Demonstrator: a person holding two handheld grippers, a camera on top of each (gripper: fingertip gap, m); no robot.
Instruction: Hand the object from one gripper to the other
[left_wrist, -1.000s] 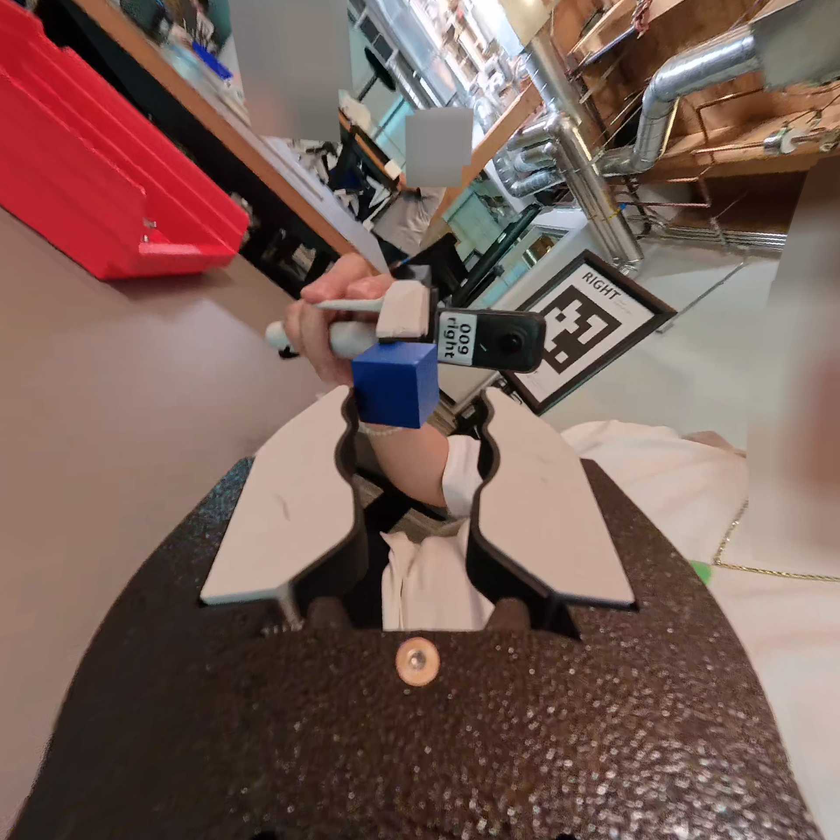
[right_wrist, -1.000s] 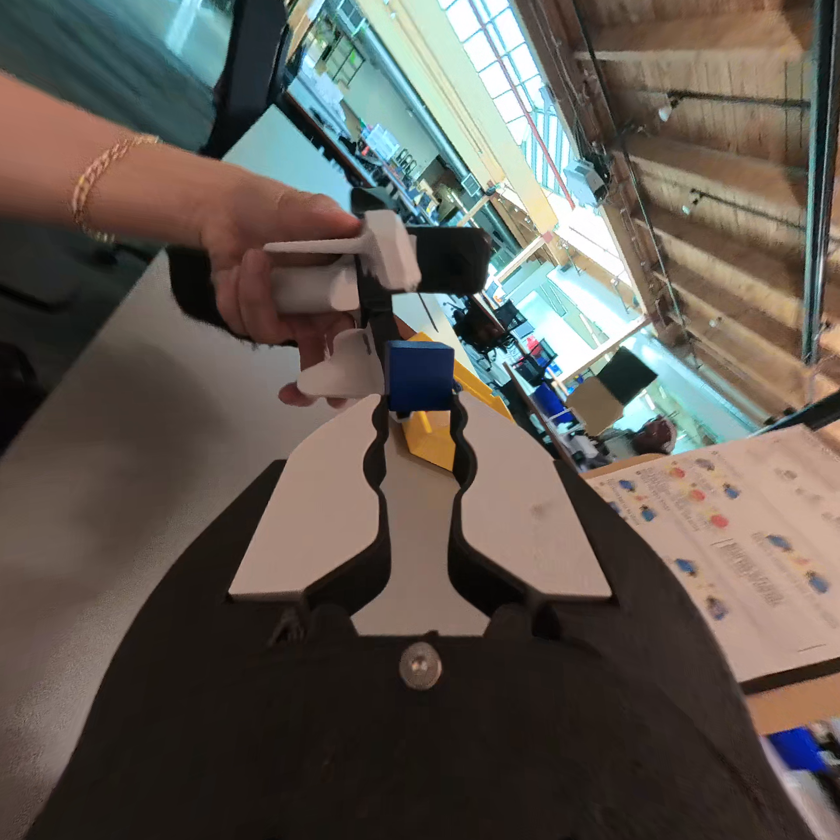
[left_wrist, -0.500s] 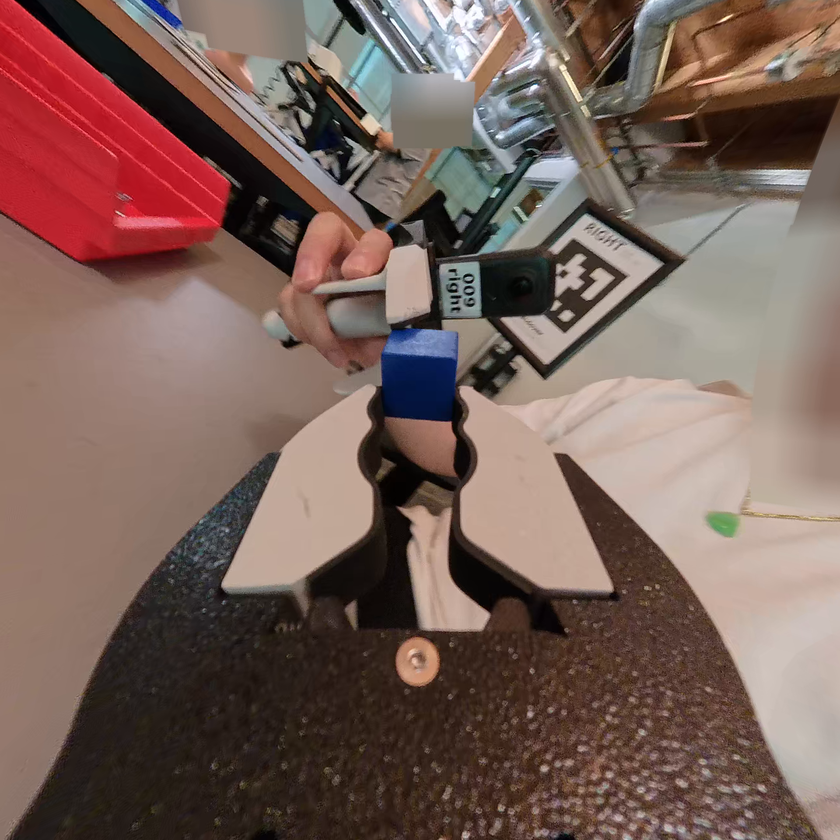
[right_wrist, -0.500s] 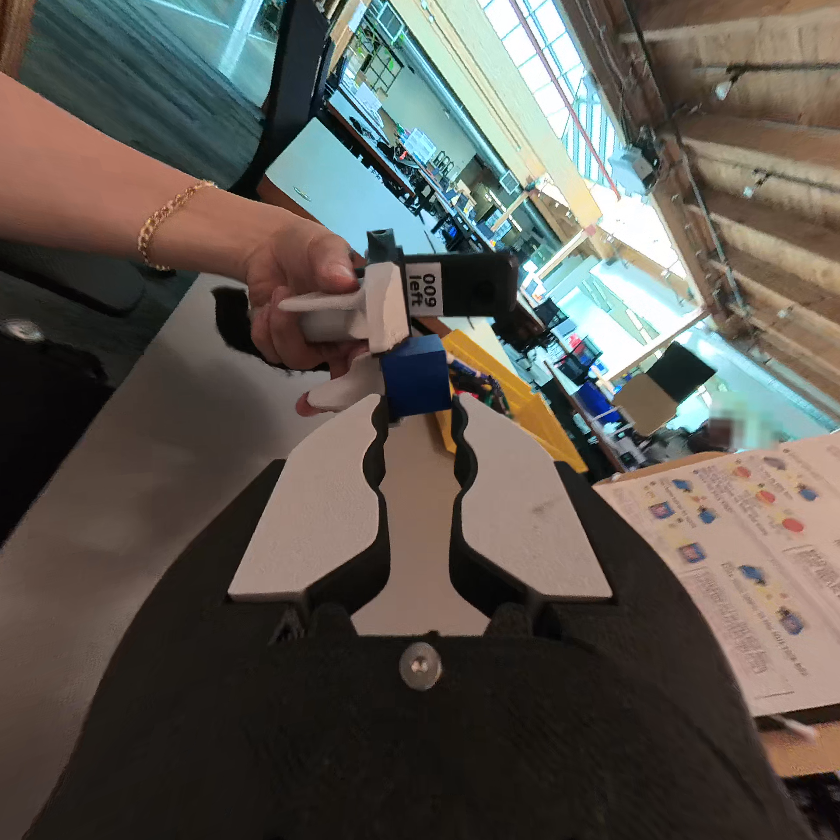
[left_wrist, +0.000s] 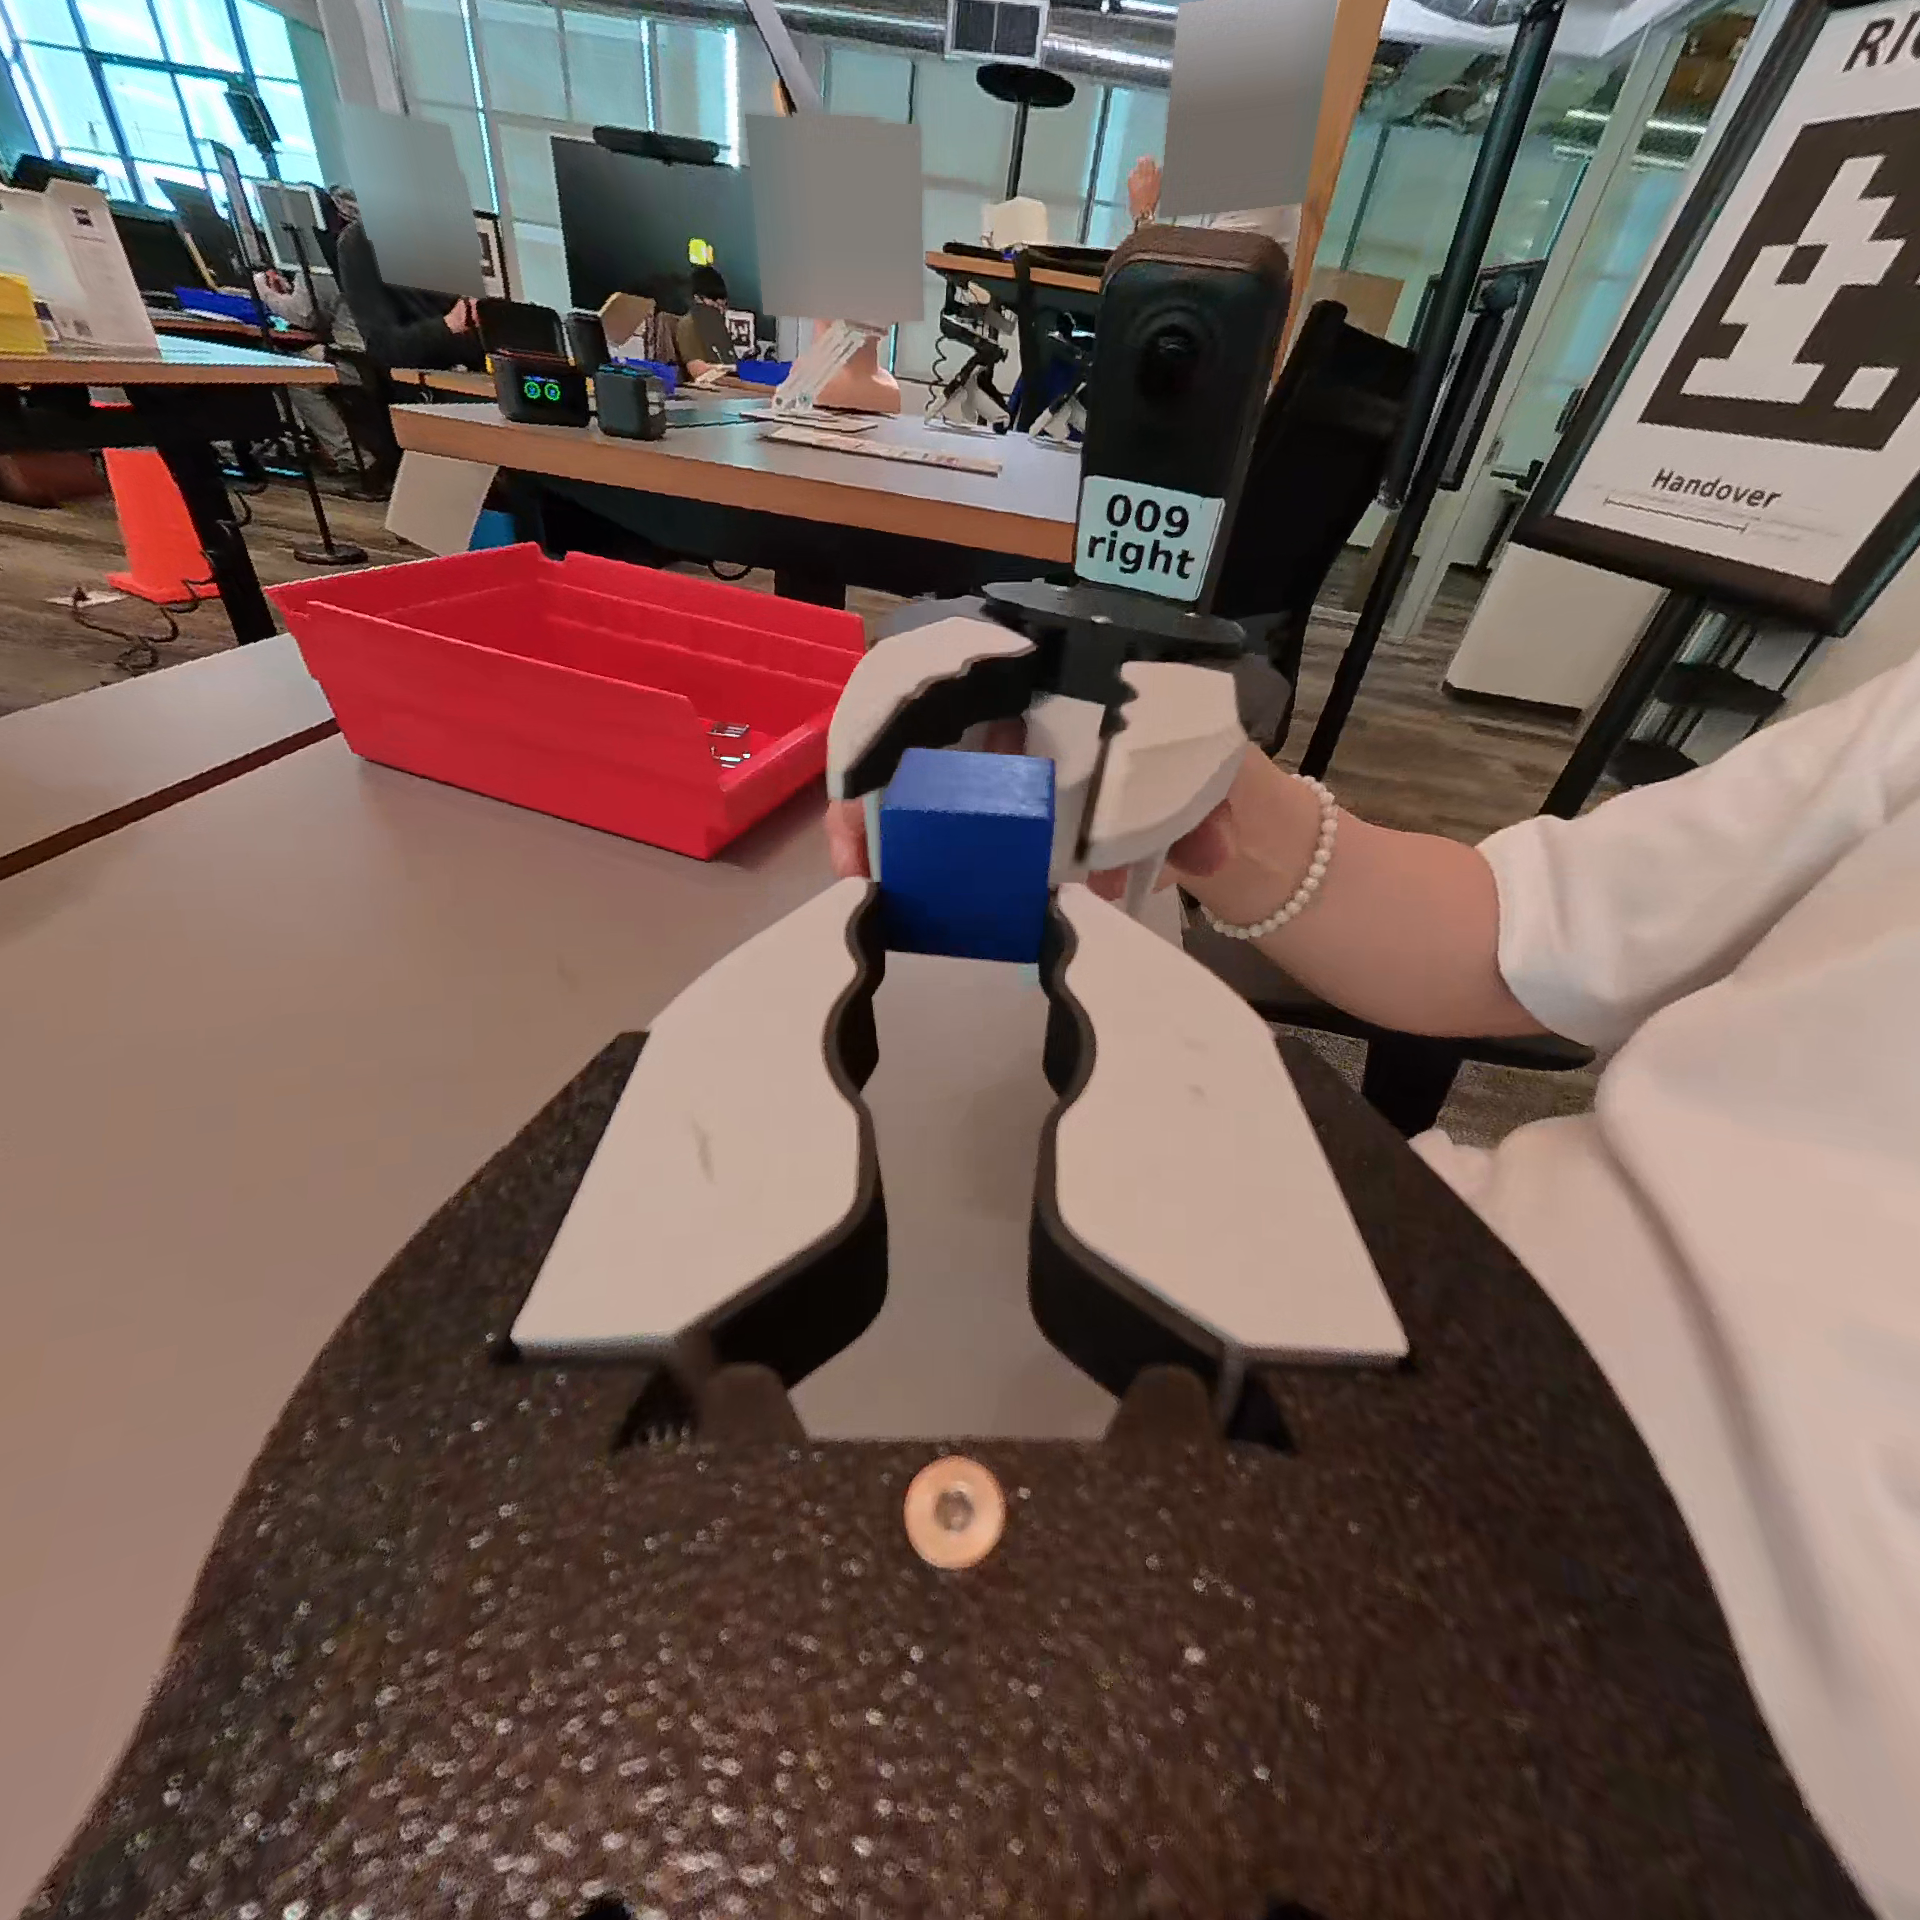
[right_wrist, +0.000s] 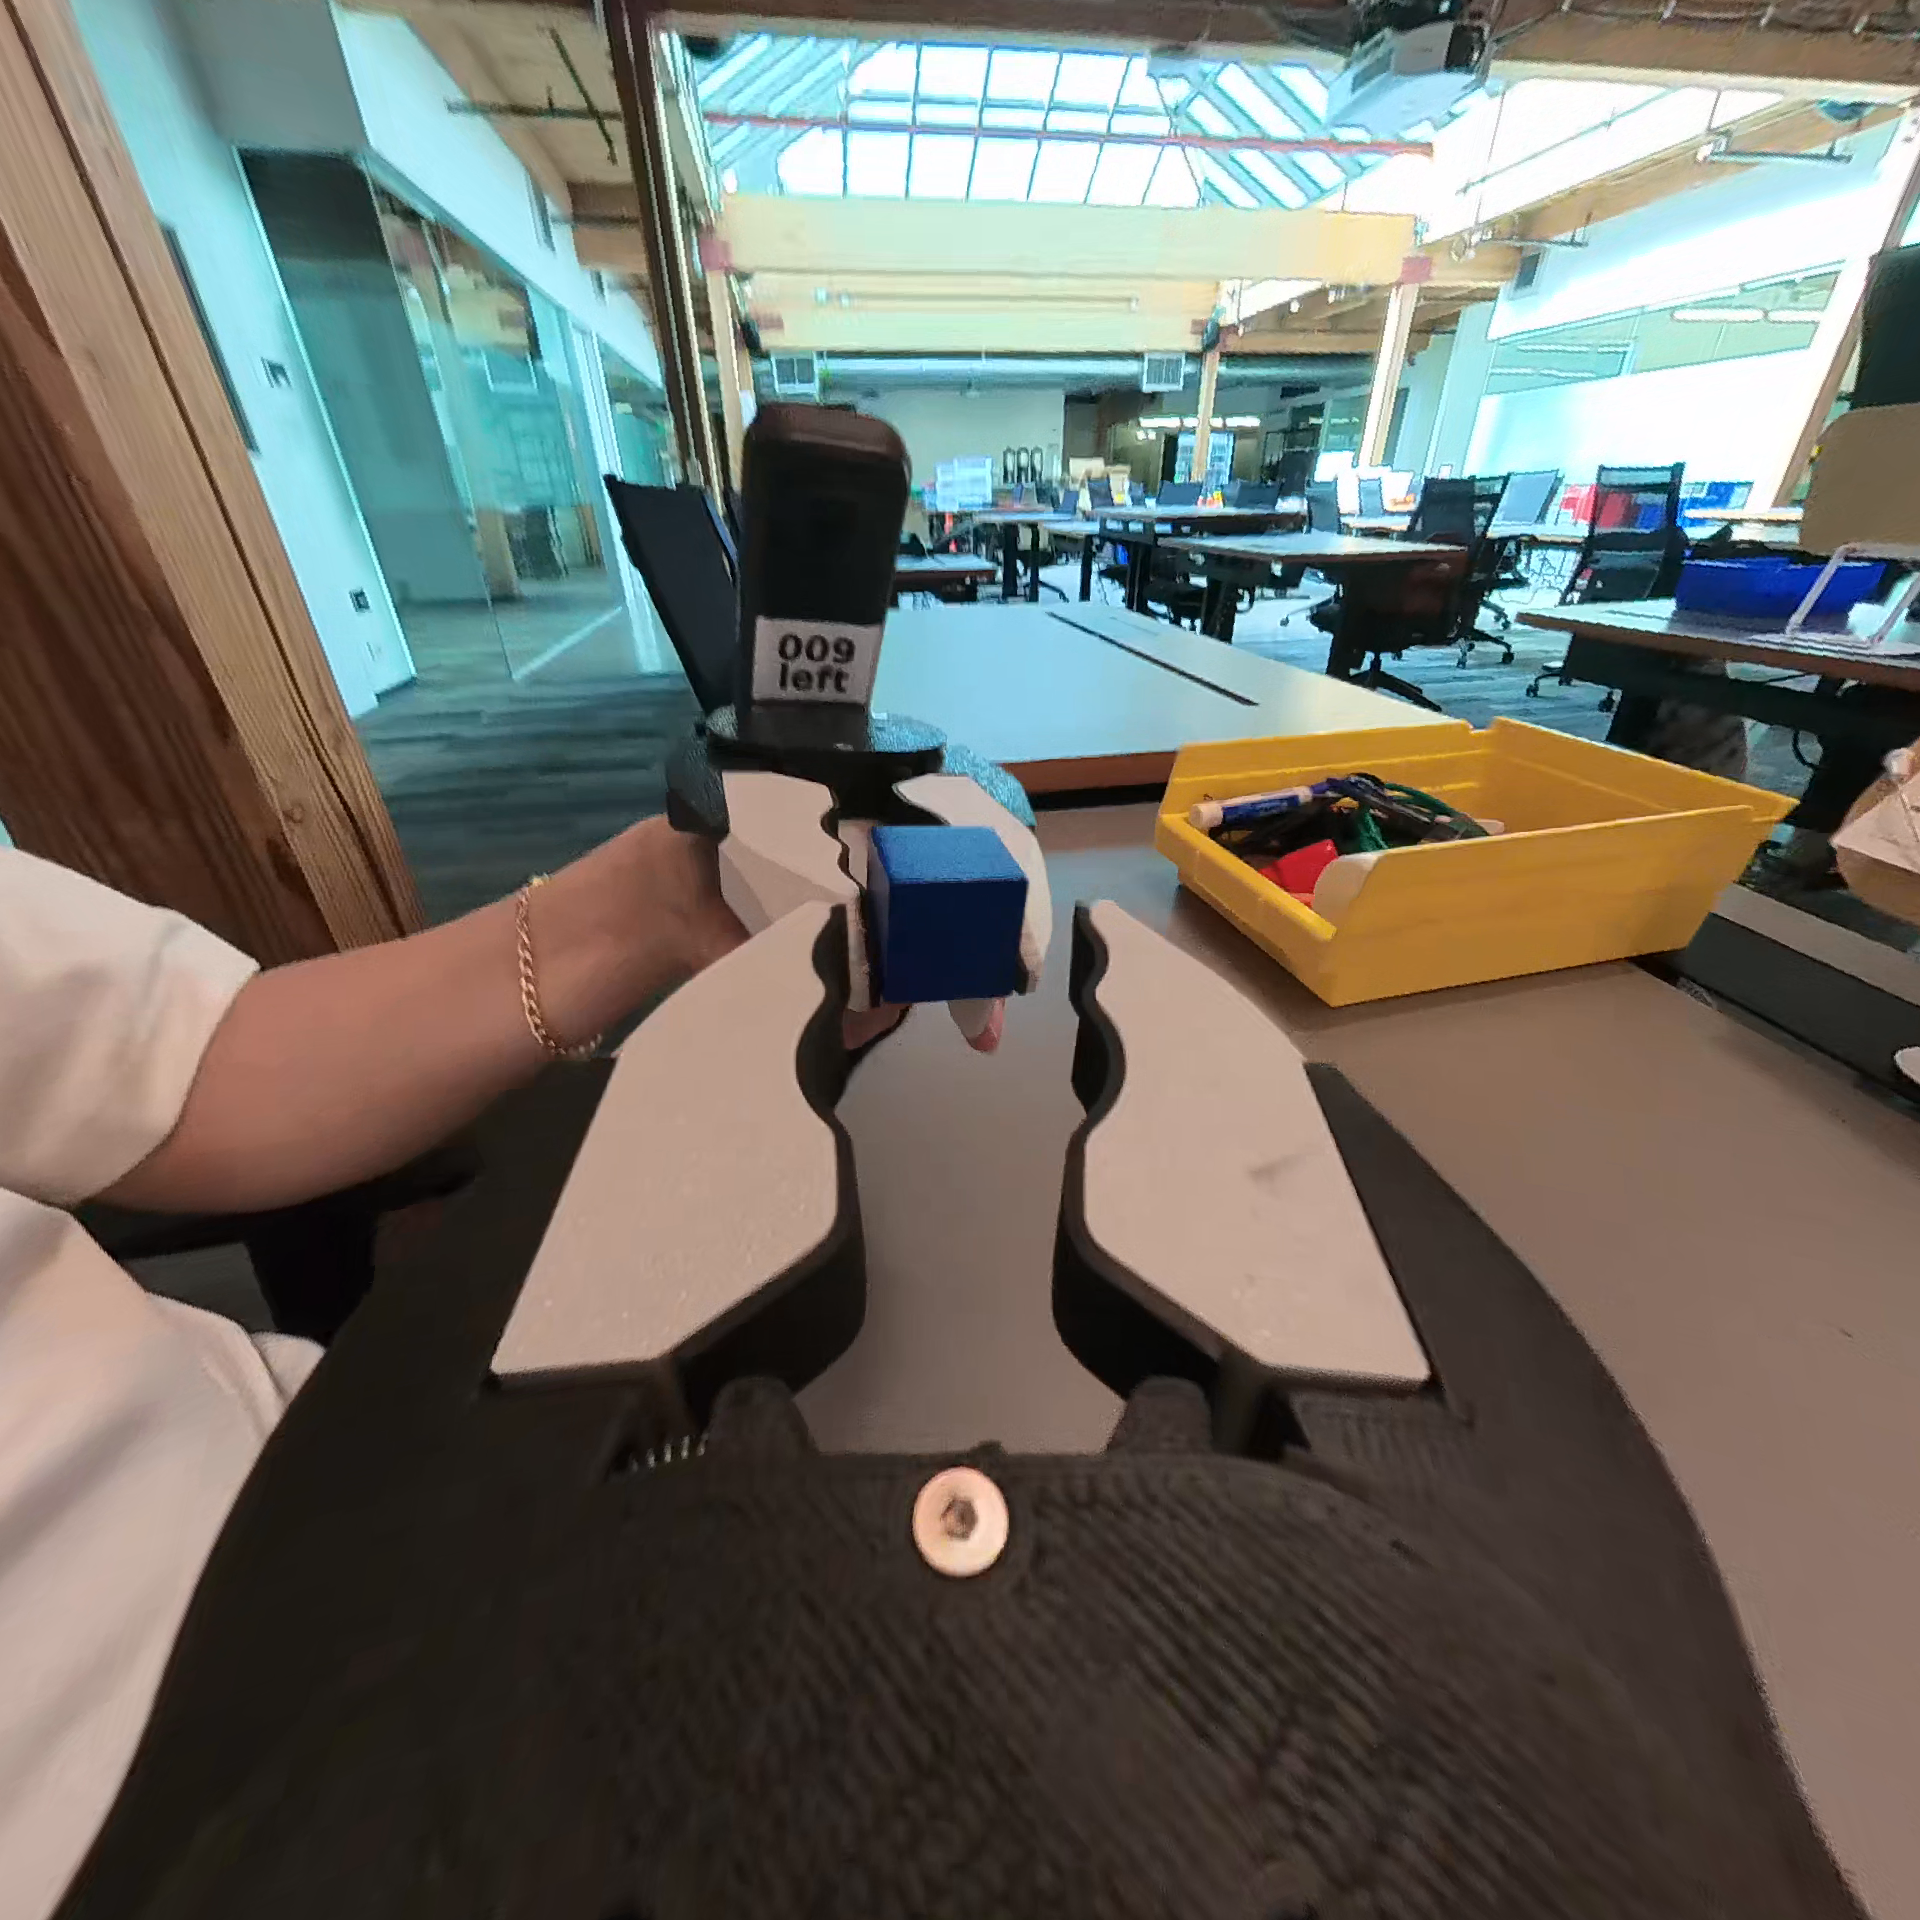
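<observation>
Closest to me in the left wrist view, the left gripper has its white-faced jaws clamped on the small blue wooden-looking cube, pinching it by its two side faces right at the tips. The cube sits level and square in the grip, held in the air above the grey-brown table, not resting on it.

Just beyond, the right gripper faces me. Its jaws stand spread apart, and I can see clear gaps on both sides in the right wrist view. From that side the cube lies left of centre, near one jaw tip, though I cannot tell whether it brushes it.

That is the change that matters. A second ago the right gripper was the one carrying the cube while my left jaws stood wide. Half a second ago both were on it. Now the right one has let go and the left alone bears the load. I judge the transfer itself as made; what remains is to draw the right gripper back without nudging the cube.

Farther out, a red plastic bin sits on the table behind the grippers in the left view. A yellow plastic bin of mixed items sits well off to the side in the right view.
</observation>
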